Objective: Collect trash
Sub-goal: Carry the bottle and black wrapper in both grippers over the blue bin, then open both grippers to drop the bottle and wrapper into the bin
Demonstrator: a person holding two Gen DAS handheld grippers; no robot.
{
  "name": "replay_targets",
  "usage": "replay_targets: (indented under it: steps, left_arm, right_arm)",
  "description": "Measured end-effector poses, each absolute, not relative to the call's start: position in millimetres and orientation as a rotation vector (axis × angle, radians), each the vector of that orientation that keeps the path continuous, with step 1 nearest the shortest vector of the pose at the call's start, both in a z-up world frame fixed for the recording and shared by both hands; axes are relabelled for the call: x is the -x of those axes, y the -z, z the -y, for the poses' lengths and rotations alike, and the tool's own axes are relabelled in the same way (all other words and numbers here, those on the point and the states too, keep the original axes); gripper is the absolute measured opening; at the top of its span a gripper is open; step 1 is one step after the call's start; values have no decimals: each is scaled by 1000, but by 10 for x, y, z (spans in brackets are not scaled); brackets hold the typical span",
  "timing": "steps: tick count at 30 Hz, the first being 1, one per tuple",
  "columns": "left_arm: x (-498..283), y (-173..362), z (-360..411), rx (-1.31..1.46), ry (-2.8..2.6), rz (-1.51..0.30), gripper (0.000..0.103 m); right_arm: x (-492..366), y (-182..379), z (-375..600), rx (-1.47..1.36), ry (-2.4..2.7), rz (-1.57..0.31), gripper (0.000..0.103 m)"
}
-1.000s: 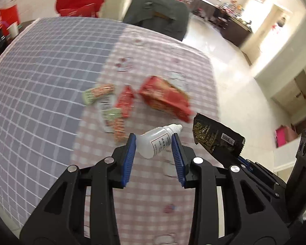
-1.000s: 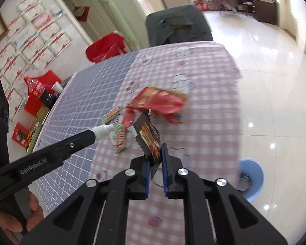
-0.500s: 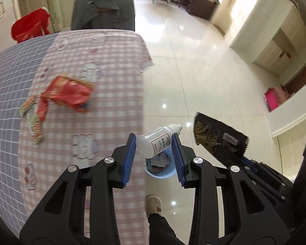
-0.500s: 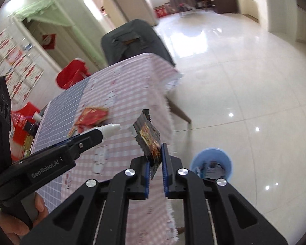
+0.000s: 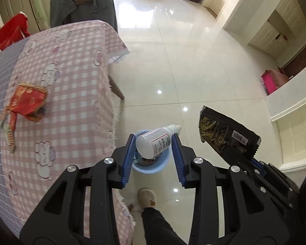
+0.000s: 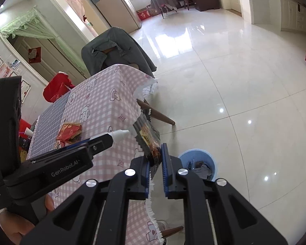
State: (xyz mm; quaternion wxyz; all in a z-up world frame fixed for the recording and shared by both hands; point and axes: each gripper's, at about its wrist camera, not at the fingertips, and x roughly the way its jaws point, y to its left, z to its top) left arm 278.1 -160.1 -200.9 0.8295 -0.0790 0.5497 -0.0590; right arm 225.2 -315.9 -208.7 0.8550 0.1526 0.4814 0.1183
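My left gripper (image 5: pixel 153 143) is shut on a small white dropper bottle (image 5: pixel 154 143), held directly above a light blue trash bin (image 5: pixel 151 167) on the floor. My right gripper (image 6: pixel 155 153) is shut on a black snack wrapper (image 6: pixel 148 136), held beside the table edge, just left of the blue bin (image 6: pixel 197 166), which has trash inside. The wrapper also shows in the left wrist view (image 5: pixel 228 131). The bottle tip shows in the right wrist view (image 6: pixel 121 133). A red snack bag (image 5: pixel 27 102) and small wrappers (image 5: pixel 7 126) lie on the table.
The table with a pink checked cloth (image 5: pixel 71 94) hangs over its edge next to the bin. A grey-covered chair (image 5: pixel 81 2) stands at the far end. A slippered foot (image 5: pixel 147 198) is on the shiny tiled floor near the bin.
Both grippers swung right from over the table to the floor side, still holding bottle and wrapper. The left gripper now sits right above the bin.
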Motion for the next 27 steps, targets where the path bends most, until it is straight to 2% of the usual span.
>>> replay_targets:
  steps: [1,5,27]
  left_arm:
    - [-2795,2015,1621,175,125,-1168,53]
    - [-2846,2027,1692,174,131,-1164,61]
    - [-2901,2110,1509,198,78,-1216,63]
  right_arm:
    - [-2262,2090,3170,-323,-245,-1012,11]
    - [-2301,2117,3242,-328,-233,-1021,11]
    - [-2443,2186,3183,-332,-267,-1049,11]
